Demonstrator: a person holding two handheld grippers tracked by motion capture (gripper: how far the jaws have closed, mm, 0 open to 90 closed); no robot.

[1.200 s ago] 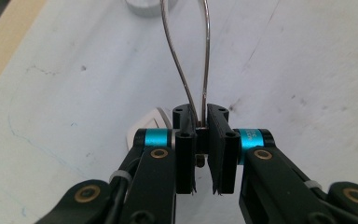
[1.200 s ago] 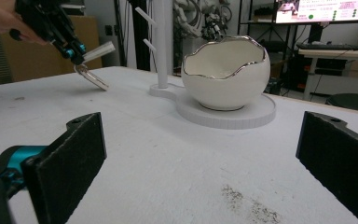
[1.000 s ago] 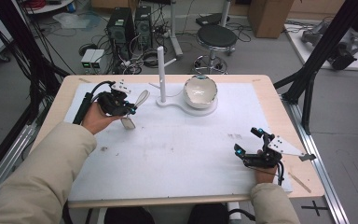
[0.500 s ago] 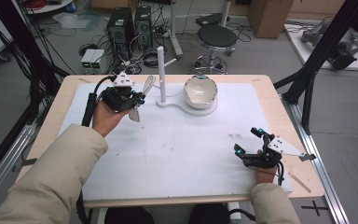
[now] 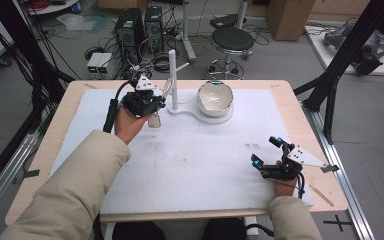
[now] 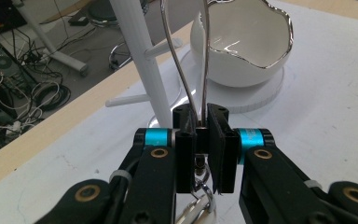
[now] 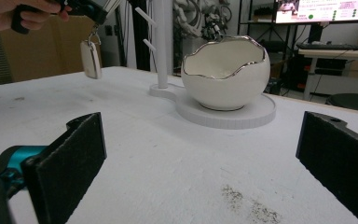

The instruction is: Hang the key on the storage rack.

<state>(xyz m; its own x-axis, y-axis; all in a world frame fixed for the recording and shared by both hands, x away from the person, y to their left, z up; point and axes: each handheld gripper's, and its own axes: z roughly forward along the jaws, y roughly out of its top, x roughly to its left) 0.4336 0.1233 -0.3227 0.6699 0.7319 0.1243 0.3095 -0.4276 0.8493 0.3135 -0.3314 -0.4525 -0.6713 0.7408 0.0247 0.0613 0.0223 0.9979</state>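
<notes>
The left claw (image 6: 200, 140) is clamped on a wire key loop (image 6: 191, 60), its white fob (image 5: 154, 120) dangling, beside the white peg stand (image 5: 172, 75), apparently to hook it there, while the right claw (image 5: 266, 155) rests open on the table (image 5: 300, 100).

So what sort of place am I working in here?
Most likely a robotics or electronics lab rather than a home. The table stands in a black metal frame, computer towers with loose cables sit on the floor behind it, and a stool stands nearby.
</notes>
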